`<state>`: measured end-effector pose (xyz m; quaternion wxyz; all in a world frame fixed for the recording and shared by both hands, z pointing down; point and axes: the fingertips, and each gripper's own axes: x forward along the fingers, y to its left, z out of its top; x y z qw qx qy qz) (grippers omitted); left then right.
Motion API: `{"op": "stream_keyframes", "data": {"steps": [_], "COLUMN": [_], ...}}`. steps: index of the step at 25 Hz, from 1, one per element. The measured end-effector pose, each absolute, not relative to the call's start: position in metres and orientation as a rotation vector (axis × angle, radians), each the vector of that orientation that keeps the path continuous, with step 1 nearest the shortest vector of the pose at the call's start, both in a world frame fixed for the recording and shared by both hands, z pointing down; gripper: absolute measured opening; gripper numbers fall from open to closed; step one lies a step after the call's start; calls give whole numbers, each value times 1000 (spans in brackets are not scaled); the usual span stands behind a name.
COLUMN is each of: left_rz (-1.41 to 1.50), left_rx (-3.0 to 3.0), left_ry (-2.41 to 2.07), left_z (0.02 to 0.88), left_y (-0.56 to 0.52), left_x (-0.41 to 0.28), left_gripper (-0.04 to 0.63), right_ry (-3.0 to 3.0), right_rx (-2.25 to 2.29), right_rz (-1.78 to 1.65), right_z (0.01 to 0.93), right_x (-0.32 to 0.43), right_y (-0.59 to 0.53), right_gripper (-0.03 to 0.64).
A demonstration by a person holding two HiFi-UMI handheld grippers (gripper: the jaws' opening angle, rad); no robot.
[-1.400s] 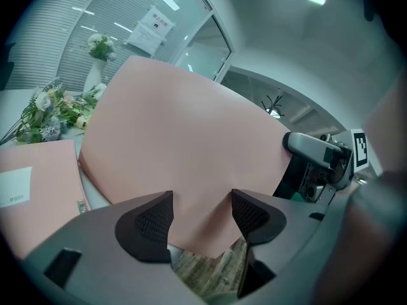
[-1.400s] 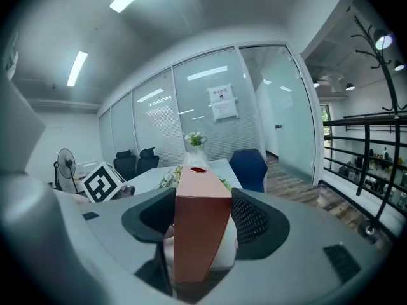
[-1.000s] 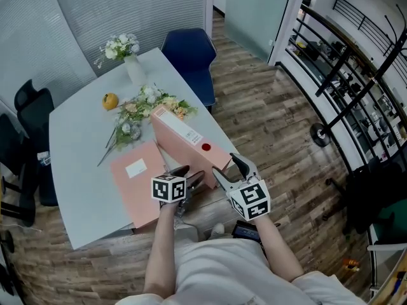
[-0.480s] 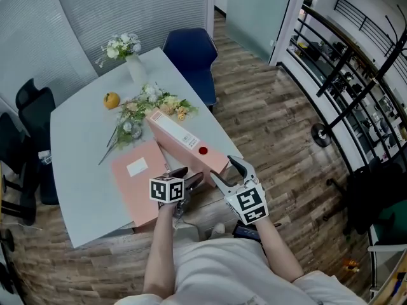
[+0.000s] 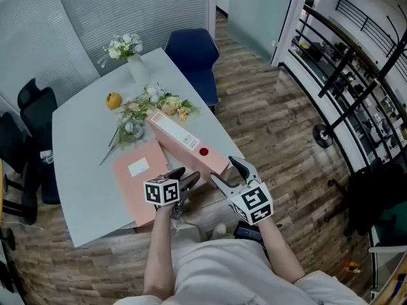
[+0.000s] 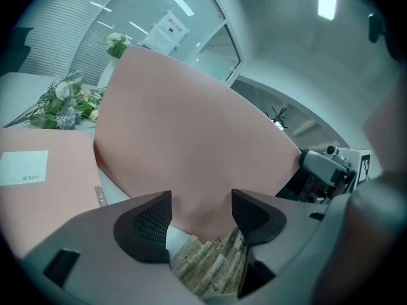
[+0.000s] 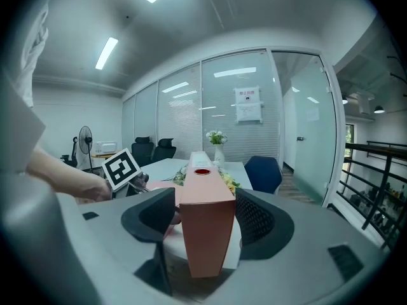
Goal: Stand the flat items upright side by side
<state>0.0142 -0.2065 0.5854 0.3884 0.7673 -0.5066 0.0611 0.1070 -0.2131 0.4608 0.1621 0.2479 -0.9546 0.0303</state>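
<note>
A thick pink binder (image 5: 181, 138) stands tilted on its long edge on the grey table (image 5: 76, 145), spine up with a white label and a red ring hole. My right gripper (image 5: 226, 172) holds its near end: in the right gripper view the binder (image 7: 205, 215) fills the gap between the wide jaws. My left gripper (image 5: 184, 178) is just left of that end, open, with the binder's broad cover (image 6: 191, 138) leaning over the jaws. A flat pink folder (image 5: 137, 176) with a white label lies on the table to the left.
Loose flowers (image 5: 149, 107), an orange (image 5: 113, 100) and a white vase of flowers (image 5: 130, 59) sit further back on the table. A blue chair (image 5: 191, 53) stands at the far end and a black chair (image 5: 25, 107) to the left. The table's near edge is right below my grippers.
My left gripper has drifted slightly left and toward me. The binder and the right gripper have barely shifted.
</note>
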Motion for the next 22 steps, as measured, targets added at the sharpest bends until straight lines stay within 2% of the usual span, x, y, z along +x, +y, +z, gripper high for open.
{"op": "stream_keyframes", "data": {"steps": [13, 22], "left_rz": [35, -22], "left_rx": [1942, 1962], "left_ry": [-1382, -1412], "left_z": [545, 526], "left_y": [-214, -232], "left_x": [-26, -70], "left_gripper": [287, 287], "right_ry": [-2790, -2703], "right_rx": [648, 590], "right_rz": [210, 230], "right_z": [418, 403], "right_x": [106, 65], "right_y": [-228, -254], "right_gripper": [304, 307]}}
